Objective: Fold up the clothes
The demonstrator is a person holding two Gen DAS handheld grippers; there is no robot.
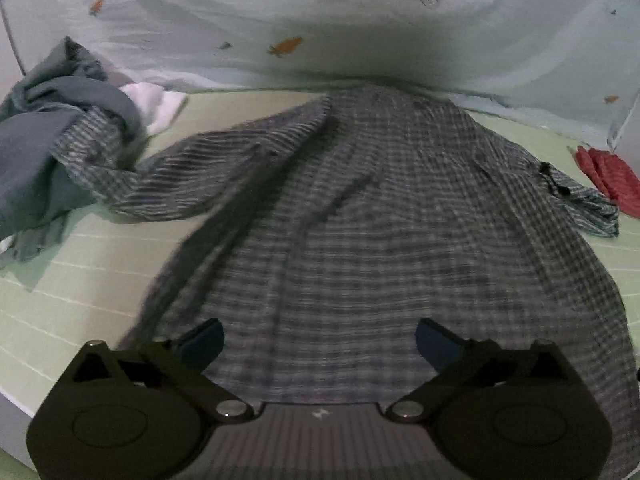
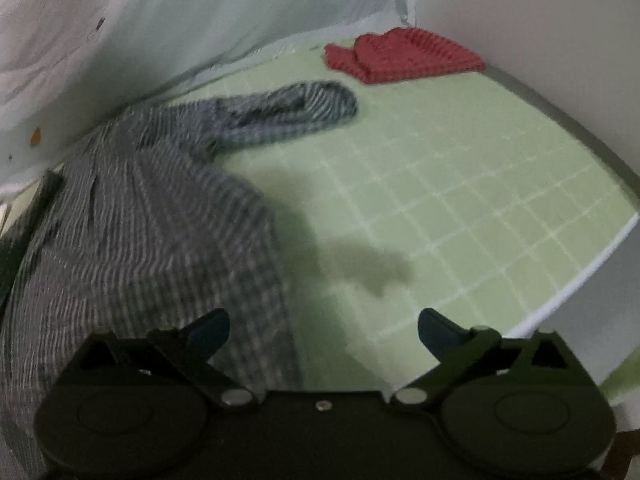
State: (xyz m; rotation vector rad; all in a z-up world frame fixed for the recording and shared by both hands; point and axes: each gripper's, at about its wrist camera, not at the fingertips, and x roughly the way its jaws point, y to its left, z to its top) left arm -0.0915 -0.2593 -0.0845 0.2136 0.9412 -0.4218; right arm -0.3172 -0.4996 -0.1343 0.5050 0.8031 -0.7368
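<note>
Two grippers hung over the green mat, and both had their jaws spread wide with nothing pinched. The left gripper (image 1: pixel 320 344) was right above the bottom edge of the shirt (image 1: pixel 360 220). The right gripper (image 2: pixel 324 332) sat at the shirt's right edge, with one jaw over the cloth and the other over bare mat (image 2: pixel 460 200).

The shirt lay flat on the mat, its bottom edge near the grippers and its top far off by the pale sheet (image 1: pixel 320 20). It looked spread out and ready for a fold. A good next move would be to bring a sleeve in over the middle. To do that well, pinch just one layer of cloth near the sleeve end. Lift it only a little, so the body does not drag. Lay it down flat and let go slowly.

The left view showed the long left sleeve (image 1: pixel 192 172) reaching to a blue pile (image 1: pixel 52 128) of other clothes. The right view did not show that pile. It showed the right sleeve (image 2: pixel 288 108) bunched up, and the red cloth (image 2: pixel 400 54) folded neatly at the far corner. In the left view, only a bit of that red cloth peeked in.
</note>
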